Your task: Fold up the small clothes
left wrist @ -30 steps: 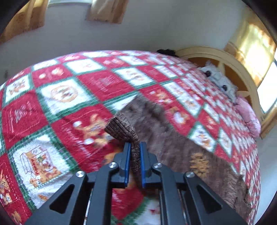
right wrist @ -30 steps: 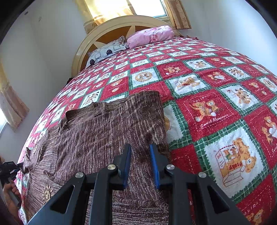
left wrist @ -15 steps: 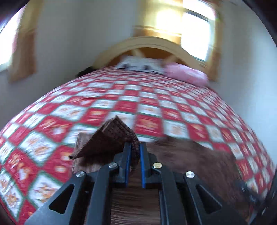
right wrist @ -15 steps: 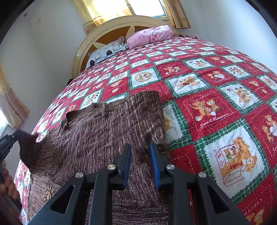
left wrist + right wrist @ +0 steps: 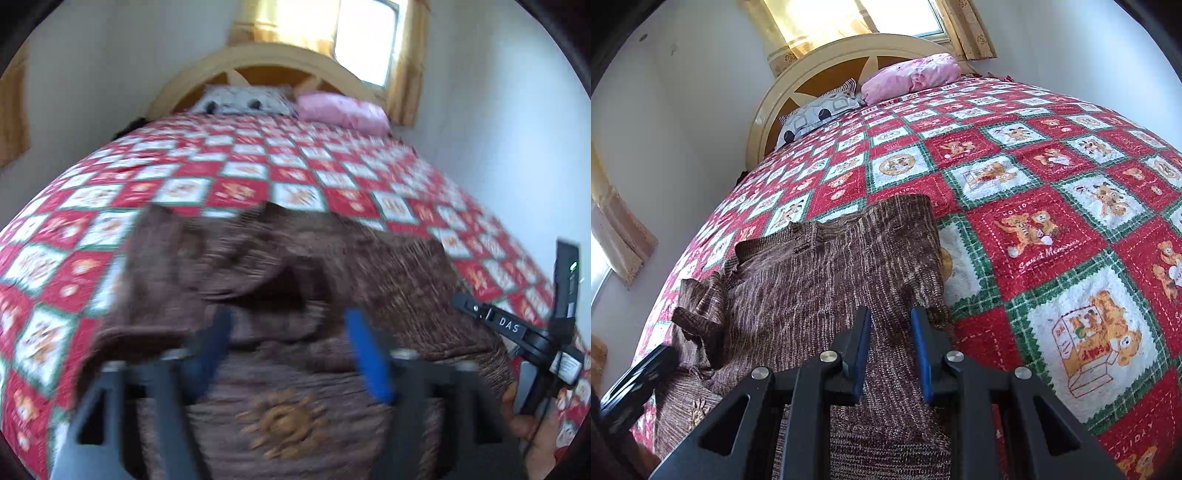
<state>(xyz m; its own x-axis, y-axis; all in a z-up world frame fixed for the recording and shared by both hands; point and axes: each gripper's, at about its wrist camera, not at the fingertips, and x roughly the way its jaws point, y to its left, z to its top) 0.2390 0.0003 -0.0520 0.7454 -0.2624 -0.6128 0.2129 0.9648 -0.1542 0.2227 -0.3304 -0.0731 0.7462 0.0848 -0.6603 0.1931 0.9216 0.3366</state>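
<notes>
A small brown knitted sweater (image 5: 827, 280) lies flat on the red, white and green quilt (image 5: 1052, 236). Its left sleeve (image 5: 701, 314) lies folded in over the body. In the blurred left wrist view the sweater (image 5: 288, 280) shows an orange sun motif (image 5: 284, 421). My left gripper (image 5: 291, 347) is open and empty above the sweater's lower body. My right gripper (image 5: 891, 328) is slightly open over the sweater's right edge, with cloth seen between the fingers but not pinched. The right gripper's body also shows at the right of the left wrist view (image 5: 532, 332).
The bed's arched wooden headboard (image 5: 827, 66) is at the far end with a patterned pillow (image 5: 820, 114) and a pink pillow (image 5: 912, 75). A curtained window (image 5: 365, 33) is behind it. White walls run along both sides of the bed.
My left gripper carried the left sleeve in over the sweater's body, let it go and opened wide. My right gripper has stayed in place.
</notes>
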